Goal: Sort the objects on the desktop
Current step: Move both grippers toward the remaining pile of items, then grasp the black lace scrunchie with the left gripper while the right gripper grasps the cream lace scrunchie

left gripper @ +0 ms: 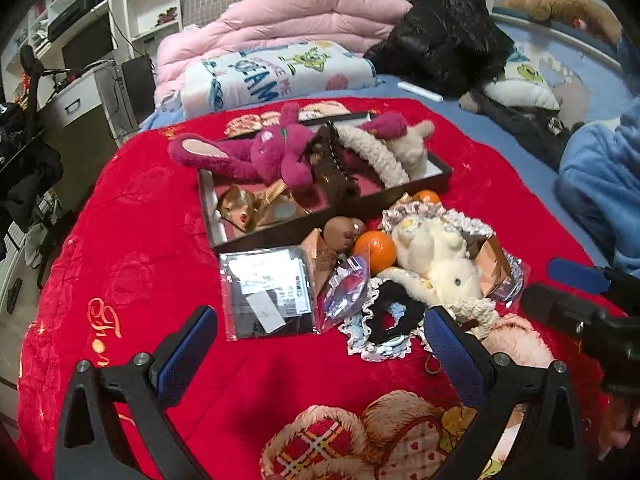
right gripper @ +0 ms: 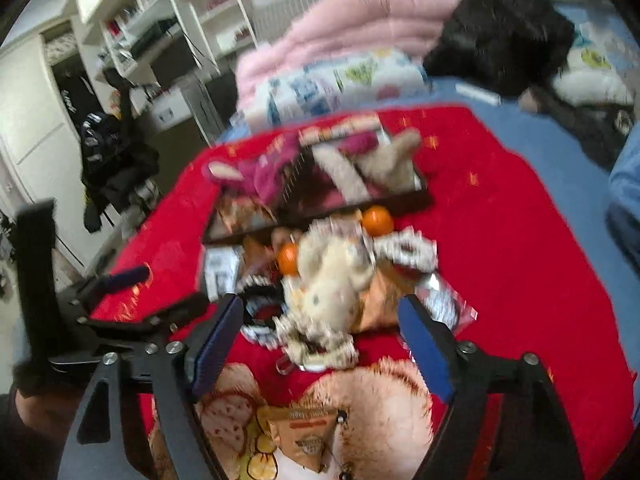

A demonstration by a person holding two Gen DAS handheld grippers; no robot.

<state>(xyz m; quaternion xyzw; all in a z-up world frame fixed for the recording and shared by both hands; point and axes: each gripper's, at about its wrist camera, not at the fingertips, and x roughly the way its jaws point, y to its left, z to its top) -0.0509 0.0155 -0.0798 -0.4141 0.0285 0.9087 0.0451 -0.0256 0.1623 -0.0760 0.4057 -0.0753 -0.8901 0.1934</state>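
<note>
Clutter of soft toys & trinkets on red plush blanket [left gripper: 140, 248].
Fluffy white plush bunny [left gripper: 436, 256] lies beside round glossy orange [left gripper: 375, 250], near shallow black rectangular tray [left gripper: 320, 216] w/ fuzzy magenta plush [left gripper: 260, 152]. Left gripper [left gripper: 320, 344] & right gripper [right gripper: 320, 344] both gape apart, nothing held.

A bright red blanket [left gripper: 140, 264] with gold stitching fills the frame's middle. A magenta plush rabbit [left gripper: 256, 152] lies in the dark tray [left gripper: 328, 222], upper centre; below it, an orange tangerine [left gripper: 375, 250], a cream plush [left gripper: 436, 256] and a black scrunchie [left gripper: 394, 314]. Pink quilt [left gripper: 304, 8] at top.
</note>
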